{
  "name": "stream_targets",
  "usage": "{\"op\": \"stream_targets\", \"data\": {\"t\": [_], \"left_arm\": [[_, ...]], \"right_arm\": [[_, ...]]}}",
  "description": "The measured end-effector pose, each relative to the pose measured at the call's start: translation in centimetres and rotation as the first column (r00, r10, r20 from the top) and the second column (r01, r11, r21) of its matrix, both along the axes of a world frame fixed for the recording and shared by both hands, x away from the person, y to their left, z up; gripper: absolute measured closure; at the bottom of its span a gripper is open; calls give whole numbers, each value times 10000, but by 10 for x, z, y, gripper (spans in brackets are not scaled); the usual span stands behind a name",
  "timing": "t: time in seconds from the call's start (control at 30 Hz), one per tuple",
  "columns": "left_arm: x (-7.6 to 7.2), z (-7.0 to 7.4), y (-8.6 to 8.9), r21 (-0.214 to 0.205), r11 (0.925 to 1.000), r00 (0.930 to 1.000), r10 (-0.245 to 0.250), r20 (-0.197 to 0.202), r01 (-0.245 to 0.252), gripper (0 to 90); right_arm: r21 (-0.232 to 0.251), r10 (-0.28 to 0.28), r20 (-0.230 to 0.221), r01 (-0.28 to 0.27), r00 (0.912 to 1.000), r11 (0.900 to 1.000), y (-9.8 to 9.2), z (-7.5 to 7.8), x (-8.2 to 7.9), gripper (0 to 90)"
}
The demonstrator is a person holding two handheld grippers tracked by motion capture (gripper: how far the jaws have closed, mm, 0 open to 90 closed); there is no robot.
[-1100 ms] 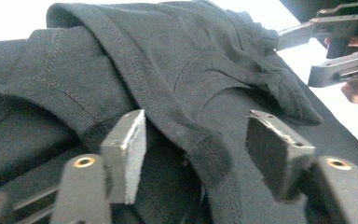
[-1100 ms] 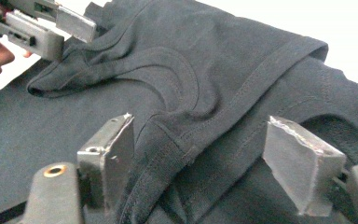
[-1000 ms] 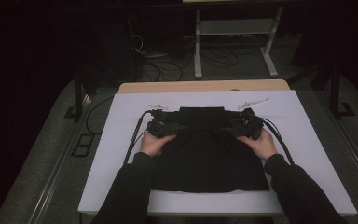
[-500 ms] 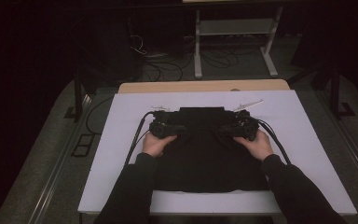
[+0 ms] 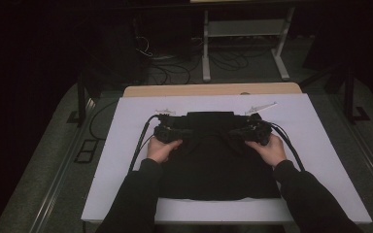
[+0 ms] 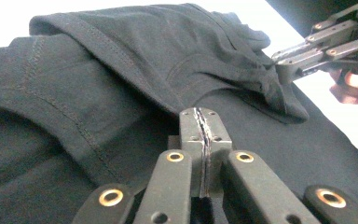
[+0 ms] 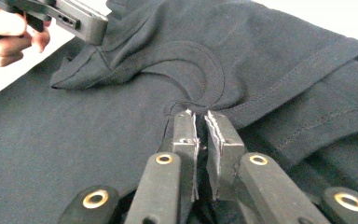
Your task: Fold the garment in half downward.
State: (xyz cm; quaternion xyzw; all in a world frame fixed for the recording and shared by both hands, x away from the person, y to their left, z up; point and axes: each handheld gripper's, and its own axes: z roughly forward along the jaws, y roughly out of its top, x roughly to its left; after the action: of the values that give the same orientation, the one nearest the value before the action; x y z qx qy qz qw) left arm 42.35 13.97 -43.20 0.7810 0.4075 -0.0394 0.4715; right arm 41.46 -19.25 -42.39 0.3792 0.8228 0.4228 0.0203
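two grippers just closing on black t-shirt (image 5: 213, 160) lying flat on white board (image 5: 320, 145): left gripper (image 6: 201, 122) pinched on left shoulder fabric, right gripper (image 7: 200, 122) nearly closed on right; collar between them, hem toward person.

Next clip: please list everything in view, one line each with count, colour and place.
Shirt: one, black, flat mid-board, far part bunched.
Board: one, white, on the table.
Table: one, tan wood edge past the board.
Rack: one, pale, on the floor behind.
Cables: several, dark, on the floor behind.
Left claw: one, black, shut on shirt fabric.
Right claw: one, black, pinching fabric.
Hands: two, dark sleeves, near edge.
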Motion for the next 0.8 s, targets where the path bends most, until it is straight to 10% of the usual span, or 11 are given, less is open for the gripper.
{"op": "stream_targets", "data": {"t": [0.8], "left_arm": [[-27,12,23,-284,9996,9997,-40,226,47,893]], "right_arm": [[352,139,401,-154,9991,9993,-14,21,-23,814]]}}
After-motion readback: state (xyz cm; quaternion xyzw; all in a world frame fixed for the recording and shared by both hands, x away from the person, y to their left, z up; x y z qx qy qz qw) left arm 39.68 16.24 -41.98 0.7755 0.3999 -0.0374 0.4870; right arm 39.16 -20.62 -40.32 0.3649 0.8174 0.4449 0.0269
